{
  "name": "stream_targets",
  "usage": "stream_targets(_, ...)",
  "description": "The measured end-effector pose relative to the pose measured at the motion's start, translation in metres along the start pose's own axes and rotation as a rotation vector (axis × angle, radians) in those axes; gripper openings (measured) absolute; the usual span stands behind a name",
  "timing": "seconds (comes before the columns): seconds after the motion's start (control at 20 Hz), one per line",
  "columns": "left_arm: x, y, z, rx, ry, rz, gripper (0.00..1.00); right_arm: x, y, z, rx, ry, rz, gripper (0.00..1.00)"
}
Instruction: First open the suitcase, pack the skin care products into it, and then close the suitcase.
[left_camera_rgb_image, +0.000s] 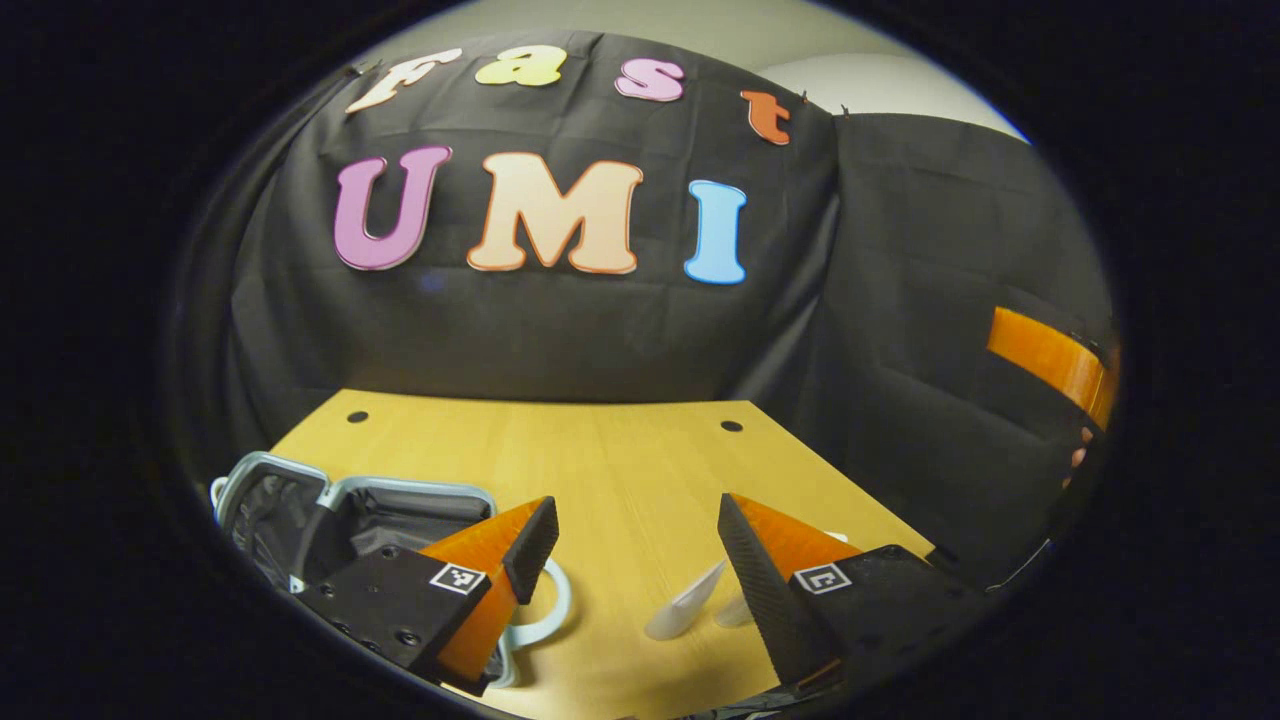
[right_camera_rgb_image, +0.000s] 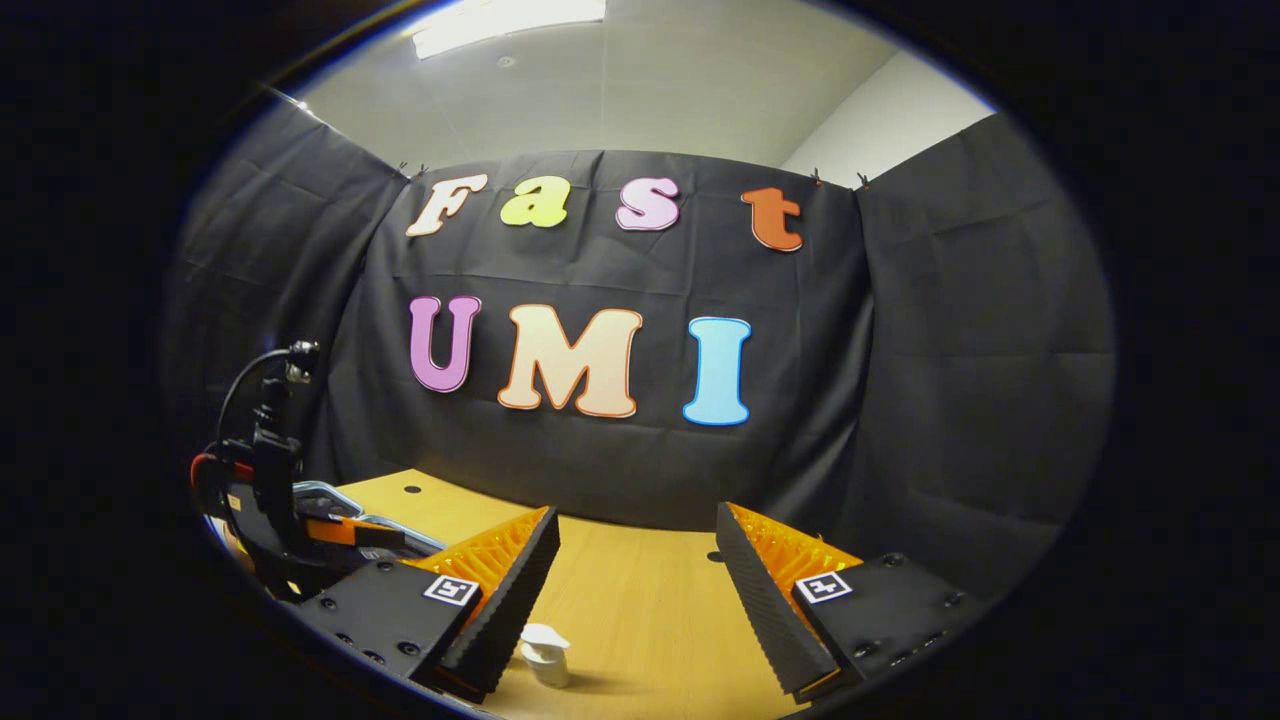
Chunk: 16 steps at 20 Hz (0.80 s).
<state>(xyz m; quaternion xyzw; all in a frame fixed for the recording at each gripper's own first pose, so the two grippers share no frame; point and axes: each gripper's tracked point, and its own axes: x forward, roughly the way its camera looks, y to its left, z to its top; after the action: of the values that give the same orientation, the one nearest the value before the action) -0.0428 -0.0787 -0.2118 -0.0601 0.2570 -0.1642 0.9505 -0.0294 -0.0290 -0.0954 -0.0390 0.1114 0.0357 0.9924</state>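
Note:
The small suitcase (left_camera_rgb_image: 352, 512) with a pale blue rim lies open at the lower left of the left gripper view, its dark lining showing. Its pale handle loop (left_camera_rgb_image: 556, 610) curls beside my left finger. My left gripper (left_camera_rgb_image: 636, 562) hangs open above the wooden table (left_camera_rgb_image: 600, 450), just right of the suitcase. A white skin care tube (left_camera_rgb_image: 686, 608) lies on the table below the gap between the fingers. My right gripper (right_camera_rgb_image: 636, 592) is open too, and a white pump bottle (right_camera_rgb_image: 545, 652) stands below it, near its left finger. The right gripper's body (left_camera_rgb_image: 1050, 358) shows far right in the left gripper view.
The table (right_camera_rgb_image: 640, 600) has small dark holes (left_camera_rgb_image: 731, 426) near its back edge and ends at the black cloth wall. In the right gripper view the left gripper's body and cable (right_camera_rgb_image: 268, 470) rise at the far left, over the suitcase rim (right_camera_rgb_image: 330, 490).

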Motion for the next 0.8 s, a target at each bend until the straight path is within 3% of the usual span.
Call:
stream_targets(0.65, 0.040, -0.020, -0.123, -0.051, 0.263, -0.061, 0.96, -0.006, -0.021, -0.016, -0.059, 0.055, -0.045, 0.99)
stream_targets(0.7, 0.041, -0.018, -0.129, -0.051, 0.272, -0.059, 0.94, -0.005, -0.019, -0.016, -0.064, 0.056, -0.041, 0.99)
stream_targets(0.8, 0.046, -0.016, -0.139, -0.055, 0.290, -0.055, 0.78, -0.006, -0.012, -0.017, -0.074, 0.060, -0.029, 0.99)
